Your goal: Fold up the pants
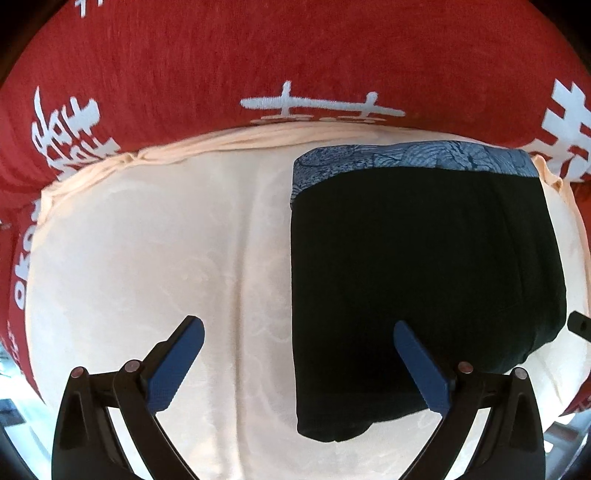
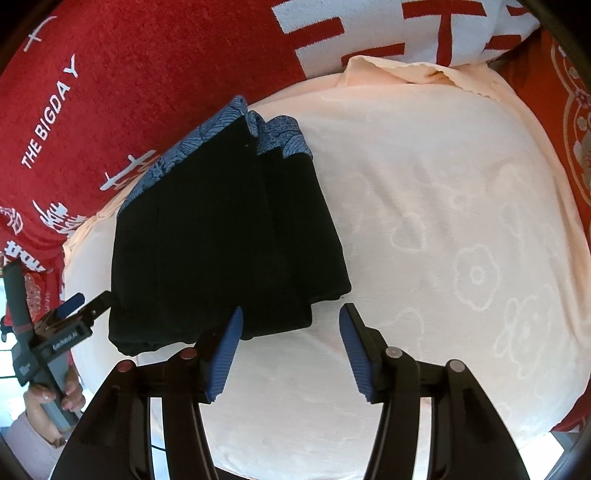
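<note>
The black pants (image 1: 424, 280) lie folded in a compact rectangle on a cream cloth (image 1: 155, 251), with a blue patterned waistband (image 1: 413, 157) along the far edge. My left gripper (image 1: 295, 328) is open and empty, hovering above the fold's near left edge. In the right wrist view the pants (image 2: 221, 240) show stacked layers, waistband (image 2: 221, 133) at the far end. My right gripper (image 2: 291, 314) is open and empty, just off the fold's near right corner. The left gripper (image 2: 79, 301) also appears there at the pants' left side, held by a hand.
The cream cloth (image 2: 443, 240) with faint flower patterns covers a red bedspread (image 1: 184, 55) with white characters. The red spread (image 2: 129, 74) surrounds the cloth on the far and left sides. A white and red pillow-like cover (image 2: 406, 29) lies beyond.
</note>
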A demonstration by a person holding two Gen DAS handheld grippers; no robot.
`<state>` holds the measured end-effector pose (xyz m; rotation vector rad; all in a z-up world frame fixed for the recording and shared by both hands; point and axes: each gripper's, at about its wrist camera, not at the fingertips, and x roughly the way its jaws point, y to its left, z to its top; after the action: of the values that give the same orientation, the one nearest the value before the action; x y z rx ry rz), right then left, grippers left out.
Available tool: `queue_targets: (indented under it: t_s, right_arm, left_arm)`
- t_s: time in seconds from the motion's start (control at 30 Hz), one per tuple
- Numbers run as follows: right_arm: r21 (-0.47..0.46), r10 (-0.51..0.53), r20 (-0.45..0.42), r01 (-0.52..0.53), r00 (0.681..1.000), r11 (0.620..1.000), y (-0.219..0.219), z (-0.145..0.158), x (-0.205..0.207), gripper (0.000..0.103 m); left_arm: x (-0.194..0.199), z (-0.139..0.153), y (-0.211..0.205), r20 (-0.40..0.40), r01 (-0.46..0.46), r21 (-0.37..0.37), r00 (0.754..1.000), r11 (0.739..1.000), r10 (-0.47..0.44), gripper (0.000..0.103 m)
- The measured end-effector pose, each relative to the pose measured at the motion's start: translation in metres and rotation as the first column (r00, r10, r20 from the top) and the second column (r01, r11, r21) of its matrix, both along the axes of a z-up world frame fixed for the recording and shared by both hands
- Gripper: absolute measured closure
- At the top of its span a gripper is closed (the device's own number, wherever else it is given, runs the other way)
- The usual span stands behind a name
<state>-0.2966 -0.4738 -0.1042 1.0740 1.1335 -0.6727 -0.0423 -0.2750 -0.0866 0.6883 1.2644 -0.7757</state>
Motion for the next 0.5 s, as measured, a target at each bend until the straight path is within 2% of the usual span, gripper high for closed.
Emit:
queue_targets:
  t_s: [0.1, 0.2, 0.27, 0.37, 0.4, 0.5]
  right_arm:
    - [0.013, -0.009, 0.031, 0.008, 0.999, 1.0, -0.006, 0.001, -0.005, 0.033]
    - [0.029, -0.019, 0.053, 0.017, 0.998, 0.999, -0.012, -0.001, -0.009, 0.033]
    - [0.045, -0.018, 0.07, 0.015, 0.997, 0.999, -0.018, -0.003, -0.01, 0.032]
    - [0.108, -0.02, 0.139, 0.005, 0.99, 0.994, -0.029, -0.011, -0.012, 0.021]
    - [0.138, -0.031, 0.17, 0.008, 0.985, 0.99, -0.035, -0.017, -0.014, 0.021]
    - [0.16, -0.032, 0.185, 0.002, 0.982, 0.987, -0.047, -0.026, -0.014, 0.021]
  left_arm:
    - [0.01, -0.005, -0.003, -0.027, -0.029, 0.006, 0.999, 1.0, 0.029, 0.0]
    - [0.018, -0.008, -0.007, -0.063, -0.043, 0.005, 0.997, 0.999, 0.043, 0.0]
    - [0.023, -0.012, -0.01, -0.103, -0.057, 0.001, 0.993, 0.998, 0.057, 0.0]
    - [0.03, -0.021, -0.014, -0.201, -0.073, -0.016, 0.977, 0.997, 0.068, 0.0]
    - [0.033, -0.024, -0.015, -0.222, -0.078, -0.019, 0.972, 0.997, 0.072, 0.0]
    - [0.038, -0.03, -0.02, -0.244, -0.075, -0.03, 0.968, 0.997, 0.065, 0.0]
